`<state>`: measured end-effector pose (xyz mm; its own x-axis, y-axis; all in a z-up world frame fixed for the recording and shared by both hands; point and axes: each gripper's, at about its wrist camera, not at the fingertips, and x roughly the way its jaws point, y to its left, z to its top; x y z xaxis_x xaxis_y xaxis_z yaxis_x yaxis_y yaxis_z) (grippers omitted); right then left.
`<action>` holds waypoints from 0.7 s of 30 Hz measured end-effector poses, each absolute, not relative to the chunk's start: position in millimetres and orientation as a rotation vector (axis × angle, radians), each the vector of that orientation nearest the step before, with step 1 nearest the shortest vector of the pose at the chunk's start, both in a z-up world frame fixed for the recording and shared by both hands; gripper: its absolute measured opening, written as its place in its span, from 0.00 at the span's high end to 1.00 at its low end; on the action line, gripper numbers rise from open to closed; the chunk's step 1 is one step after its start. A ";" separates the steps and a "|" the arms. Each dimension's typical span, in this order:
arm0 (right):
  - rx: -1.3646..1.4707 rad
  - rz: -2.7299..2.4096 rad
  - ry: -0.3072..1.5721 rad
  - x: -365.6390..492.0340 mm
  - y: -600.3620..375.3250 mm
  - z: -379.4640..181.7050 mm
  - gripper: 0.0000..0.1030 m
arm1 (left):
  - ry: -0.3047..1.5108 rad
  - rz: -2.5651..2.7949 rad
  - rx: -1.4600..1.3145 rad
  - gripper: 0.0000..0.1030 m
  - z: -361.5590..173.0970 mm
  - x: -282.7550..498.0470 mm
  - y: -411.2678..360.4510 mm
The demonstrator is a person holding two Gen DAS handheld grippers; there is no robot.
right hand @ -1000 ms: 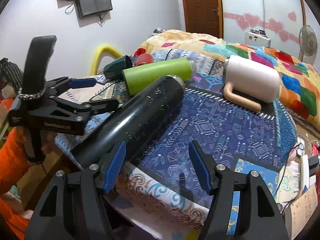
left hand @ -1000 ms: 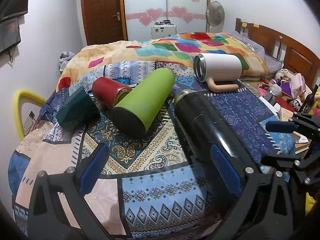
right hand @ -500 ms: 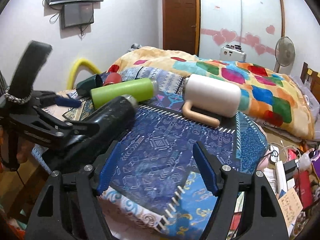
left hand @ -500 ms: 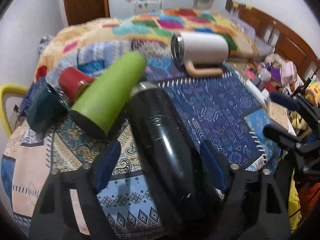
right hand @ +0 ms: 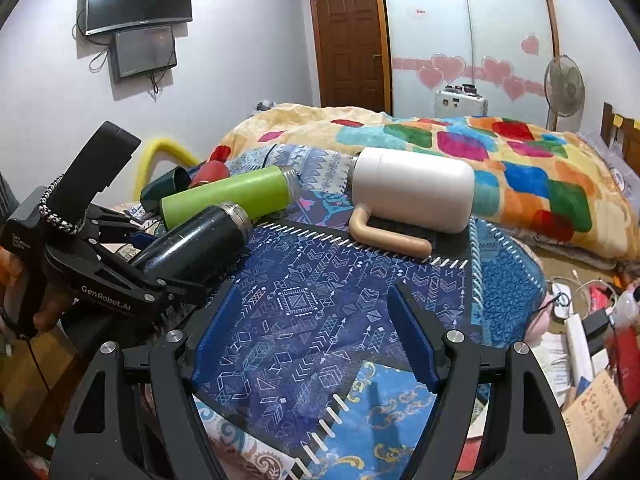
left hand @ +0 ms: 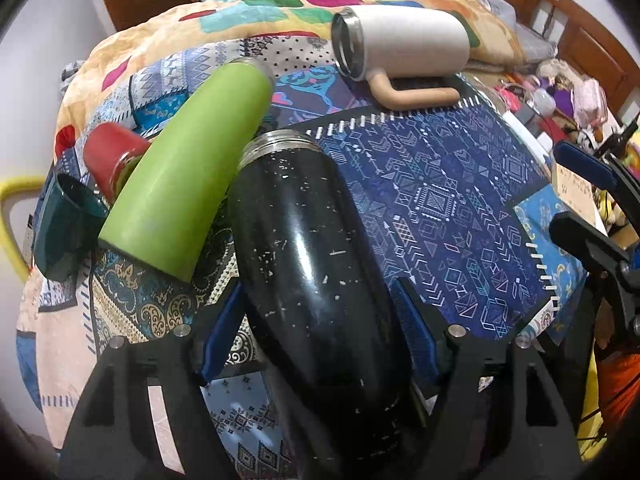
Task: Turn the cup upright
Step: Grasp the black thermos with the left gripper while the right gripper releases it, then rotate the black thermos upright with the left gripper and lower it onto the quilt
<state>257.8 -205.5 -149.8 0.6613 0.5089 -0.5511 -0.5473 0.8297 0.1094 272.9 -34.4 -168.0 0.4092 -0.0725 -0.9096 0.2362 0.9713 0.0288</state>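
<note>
Currently, status by range, near to far:
Left gripper (left hand: 320, 332): blue pads straddle the lower body of the black flask (left hand: 308, 264); contact looks likely, firm clamping cannot be told.
Black flask: lying on its side on the patterned cloth (left hand: 440, 208), mouth pointing away, just beside the green bottle (left hand: 188, 176).
Right gripper (right hand: 316, 336): released, empty, above the cloth.
White mug (left hand: 404, 44): farther back, on its side.
Risk: glossy curved wall may slip during rotation; swing may knock the green bottle.
</note>
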 end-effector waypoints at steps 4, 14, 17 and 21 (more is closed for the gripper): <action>-0.053 0.598 0.595 255.1 -209.4 -147.8 0.29 | 1.121 -0.208 0.179 0.36 -161.4 269.3 -41.9; -0.055 0.571 0.548 245.3 -218.4 -127.3 0.29 | 0.960 -0.226 0.164 0.38 -108.7 227.6 -42.2; -0.056 0.575 0.530 240.6 -217.0 -119.8 0.29 | 0.901 -0.242 0.132 0.38 -88.0 211.4 -37.2; -0.061 0.581 0.505 235.8 -212.1 -111.4 0.29 | 0.836 -0.255 0.104 0.38 -67.3 198.3 -32.0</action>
